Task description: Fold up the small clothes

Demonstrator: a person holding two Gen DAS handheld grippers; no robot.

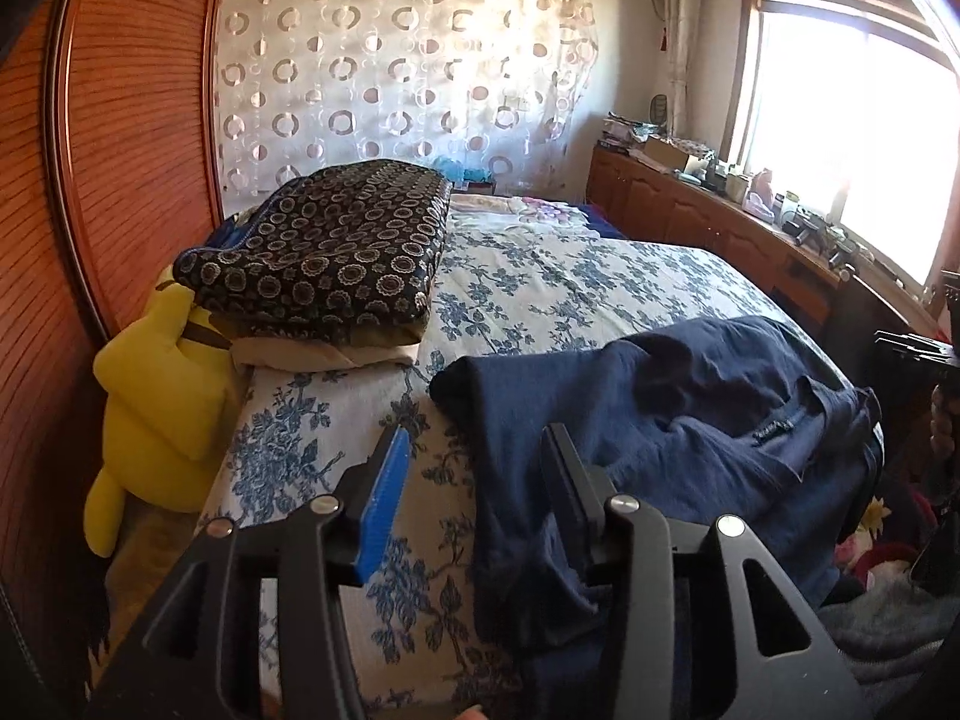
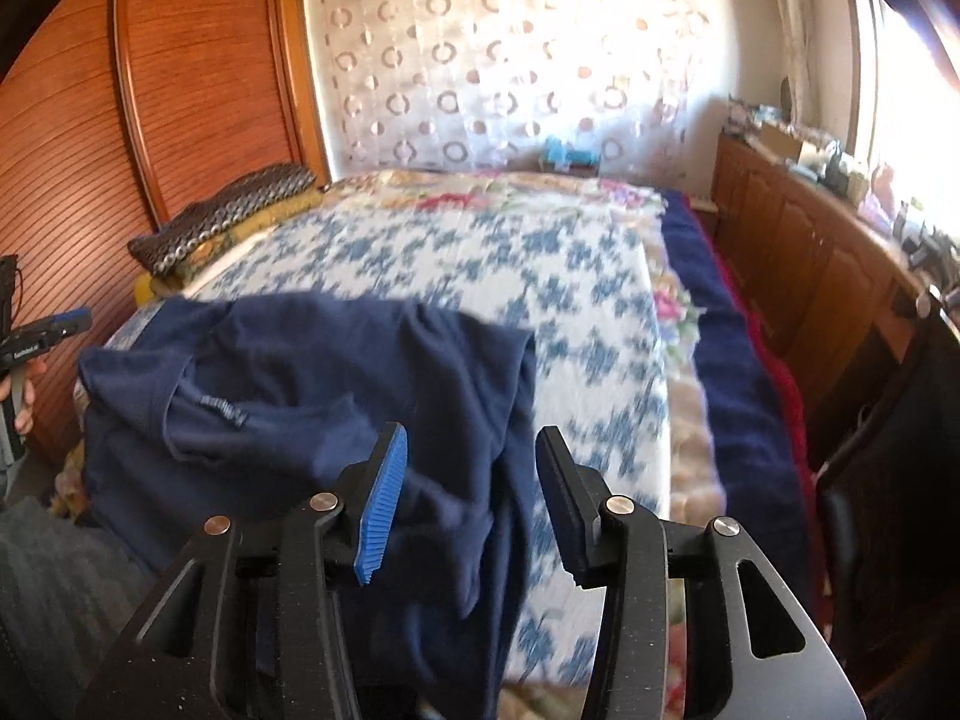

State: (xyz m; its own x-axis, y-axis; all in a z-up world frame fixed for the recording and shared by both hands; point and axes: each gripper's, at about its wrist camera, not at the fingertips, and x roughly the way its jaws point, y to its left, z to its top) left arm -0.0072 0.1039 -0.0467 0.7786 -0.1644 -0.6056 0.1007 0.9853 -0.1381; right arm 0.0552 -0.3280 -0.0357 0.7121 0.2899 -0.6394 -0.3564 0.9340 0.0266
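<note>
A navy blue T-shirt lies crumpled on the near end of the bed, its neck label facing up; the right wrist view shows the same T-shirt. My left gripper is open over the shirt's left edge, with the shirt's edge and the bedspread showing between its jaws and neither pad pressing on them. My right gripper is open above the shirt's right part, where a fold hangs toward the bed's front edge. Each gripper also shows at the edge of the other's view: the left gripper and the right gripper.
The bed has a white cover with blue flowers. A folded dark patterned blanket and a yellow plush toy sit by the wooden headboard. A cluttered wooden cabinet runs under the window on the right.
</note>
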